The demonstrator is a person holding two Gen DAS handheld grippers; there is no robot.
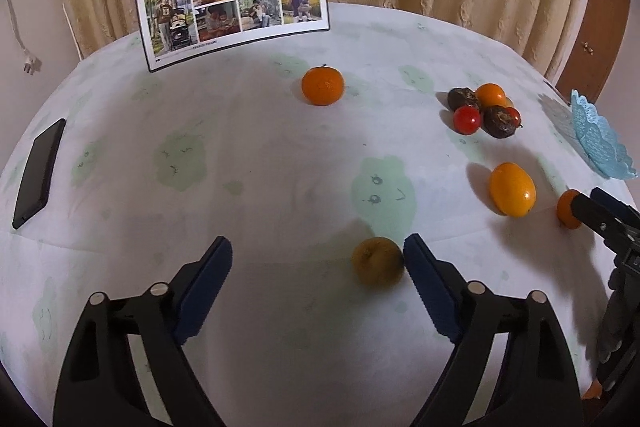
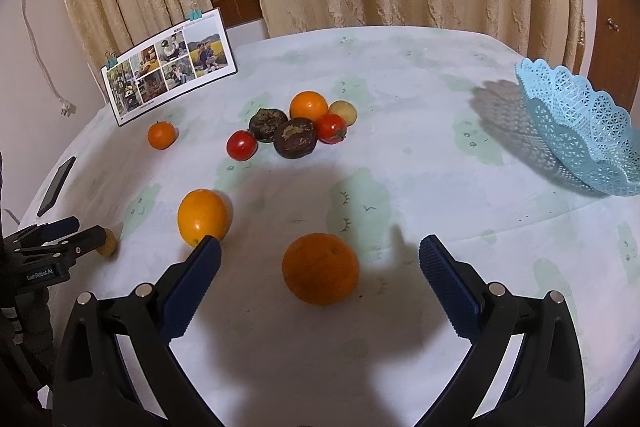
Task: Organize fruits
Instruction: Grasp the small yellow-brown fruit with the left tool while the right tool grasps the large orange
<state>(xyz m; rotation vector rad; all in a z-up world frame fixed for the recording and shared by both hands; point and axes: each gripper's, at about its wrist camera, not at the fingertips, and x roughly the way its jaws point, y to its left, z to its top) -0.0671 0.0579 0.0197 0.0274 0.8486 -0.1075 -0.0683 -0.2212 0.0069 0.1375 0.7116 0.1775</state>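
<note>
Curtains back a cloth-covered surface [image 2: 400,367]. Left claw [image 1: 318,259] stands wide; a dull yellow fruit [image 1: 377,261] touches its right finger, unpinched. Right claw [image 2: 320,259] stands wide around an orange [image 2: 320,269], untouched. Farther right sits a basket [image 2: 580,131].

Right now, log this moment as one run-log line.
left gripper: jaws open, yellowish fruit between them | right gripper: jaws open around orange | basket: no fruit visible
</note>
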